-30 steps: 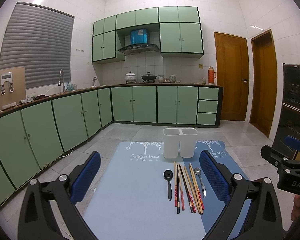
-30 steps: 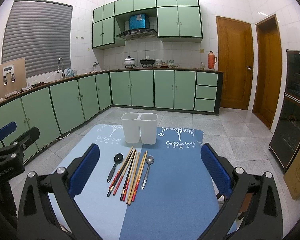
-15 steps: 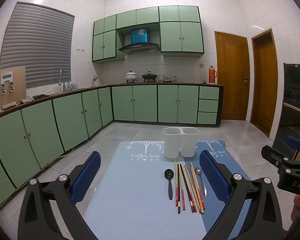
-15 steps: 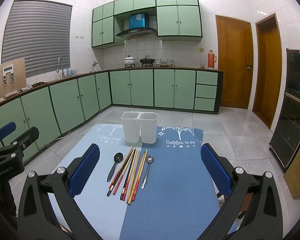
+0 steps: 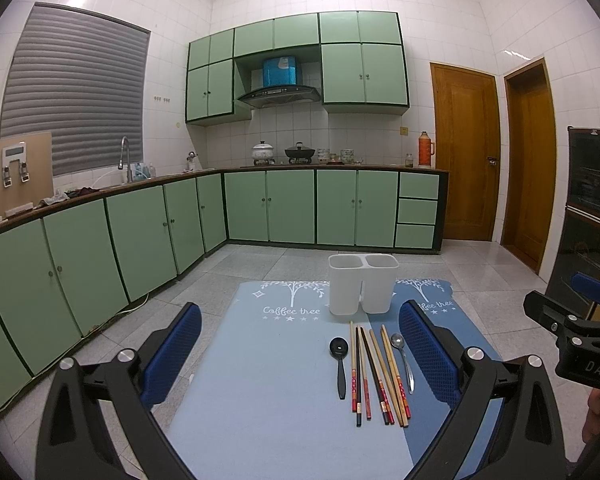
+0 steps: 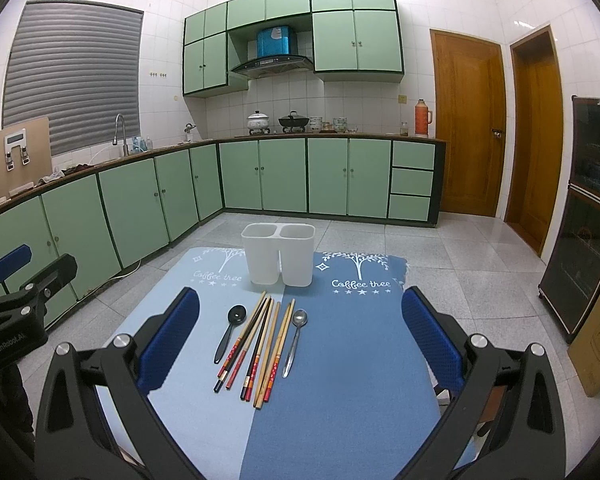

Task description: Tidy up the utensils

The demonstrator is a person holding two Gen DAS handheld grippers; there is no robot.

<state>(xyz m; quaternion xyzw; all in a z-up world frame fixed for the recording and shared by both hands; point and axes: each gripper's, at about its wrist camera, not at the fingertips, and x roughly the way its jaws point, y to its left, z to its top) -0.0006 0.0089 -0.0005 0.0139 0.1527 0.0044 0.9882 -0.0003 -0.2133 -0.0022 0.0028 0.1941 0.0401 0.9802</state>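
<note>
Utensils all loose on blue mat (image 6: 352, 360) covering surface: black spoon (image 6: 230, 330), bundle of chopsticks (image 6: 260, 346), metal spoon (image 6: 294, 340), lying side by side just in front of white two-compartment holder (image 6: 278, 254). Holder looks empty.

Left gripper (image 5: 300, 360) and right gripper (image 6: 300, 344): jaws wide apart, nothing held, both raised above mat.

Judged step: start, nothing sorted yet. Next move calls for lowering one gripper over single utensil, closing on handle, lifting into compartment.

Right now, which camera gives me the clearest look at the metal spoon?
The right wrist view: the metal spoon lies unobstructed, right of the chopsticks. In the left wrist view it lies close beside the left gripper's right finger.
</note>
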